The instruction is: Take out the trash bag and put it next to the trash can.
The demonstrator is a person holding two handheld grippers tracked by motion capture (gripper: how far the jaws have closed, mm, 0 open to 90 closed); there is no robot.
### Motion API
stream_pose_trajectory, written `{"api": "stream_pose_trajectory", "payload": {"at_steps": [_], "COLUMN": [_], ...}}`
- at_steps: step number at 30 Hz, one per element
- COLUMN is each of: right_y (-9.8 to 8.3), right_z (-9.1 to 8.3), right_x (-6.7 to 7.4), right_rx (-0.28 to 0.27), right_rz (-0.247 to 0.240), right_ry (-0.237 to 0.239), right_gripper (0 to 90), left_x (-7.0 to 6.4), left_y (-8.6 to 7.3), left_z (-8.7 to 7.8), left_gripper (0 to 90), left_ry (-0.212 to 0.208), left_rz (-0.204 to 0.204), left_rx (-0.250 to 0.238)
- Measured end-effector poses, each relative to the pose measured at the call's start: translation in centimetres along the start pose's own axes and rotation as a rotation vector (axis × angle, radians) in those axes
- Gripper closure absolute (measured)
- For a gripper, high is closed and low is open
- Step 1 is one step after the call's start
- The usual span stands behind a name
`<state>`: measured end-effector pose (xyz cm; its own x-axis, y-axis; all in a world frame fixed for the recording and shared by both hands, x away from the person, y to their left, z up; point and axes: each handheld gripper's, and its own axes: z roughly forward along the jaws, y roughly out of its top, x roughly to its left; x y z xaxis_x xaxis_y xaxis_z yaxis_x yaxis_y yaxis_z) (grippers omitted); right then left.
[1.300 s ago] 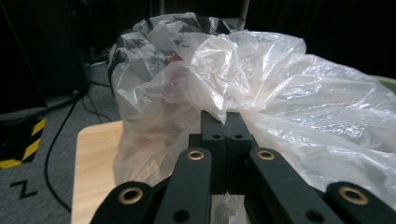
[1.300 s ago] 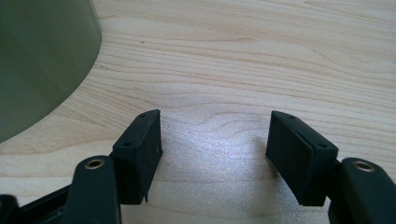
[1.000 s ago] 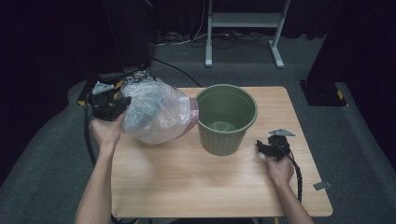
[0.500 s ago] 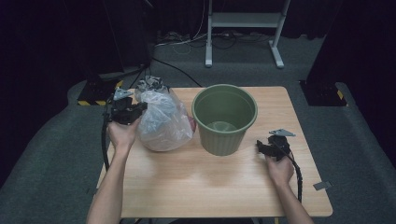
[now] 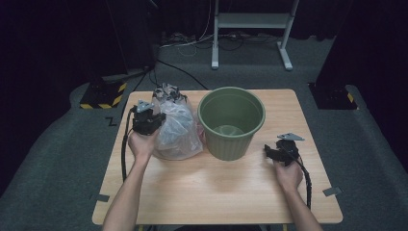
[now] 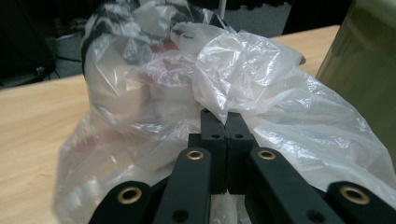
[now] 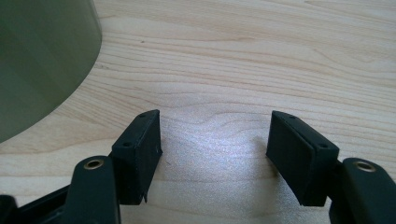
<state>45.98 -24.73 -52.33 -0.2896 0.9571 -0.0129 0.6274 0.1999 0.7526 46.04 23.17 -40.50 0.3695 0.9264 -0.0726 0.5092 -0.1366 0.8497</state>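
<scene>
Crumpled clear plastic bag (image 5: 177, 131) resting on light wooden tabletop (image 5: 216, 192), touching left side of round green plastic bucket (image 5: 232, 121). Left claw (image 6: 226, 122) clamped on bag's film. Right claw (image 7: 214, 140) apart, empty, just right of bucket.

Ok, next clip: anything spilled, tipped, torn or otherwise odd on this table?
Nothing stands out. The green bucket stands upright on the wooden table, with the filled clear plastic bag right beside it. The left gripper is shut on a fold of the bag's film. The right gripper rests open over bare wood. No spill or tear is visible.
</scene>
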Motion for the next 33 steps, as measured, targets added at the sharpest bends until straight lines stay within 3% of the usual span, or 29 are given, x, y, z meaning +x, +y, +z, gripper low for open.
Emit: {"api": "stream_pose_trajectory", "payload": {"at_steps": [7, 18, 28, 33], "right_y": [0.0, 0.0, 0.0, 0.0], "right_z": [0.0, 0.0, 0.0, 0.0], "right_x": [0.0, 0.0, 0.0, 0.0], "right_rx": [-0.001, -0.001, -0.001, 0.000], "right_rz": [-0.007, -0.009, -0.010, -0.010], "right_ry": [0.001, 0.002, 0.003, 0.004], "right_gripper": [34.5, 34.3, 34.0, 33.8], "left_x": [-0.6, -1.1, -1.2, -1.3], "left_y": [-2.1, -6.1, -8.8, -8.8], "left_z": [1.8, 4.6, 6.5, 6.7], "left_gripper": [87.6, 83.1, 56.4, 53.4], "left_ry": [0.001, 0.005, 0.070, 0.081], "left_rz": [0.005, -0.030, -0.089, -0.087], "left_rx": [0.036, 0.112, 0.131, 0.140]}}
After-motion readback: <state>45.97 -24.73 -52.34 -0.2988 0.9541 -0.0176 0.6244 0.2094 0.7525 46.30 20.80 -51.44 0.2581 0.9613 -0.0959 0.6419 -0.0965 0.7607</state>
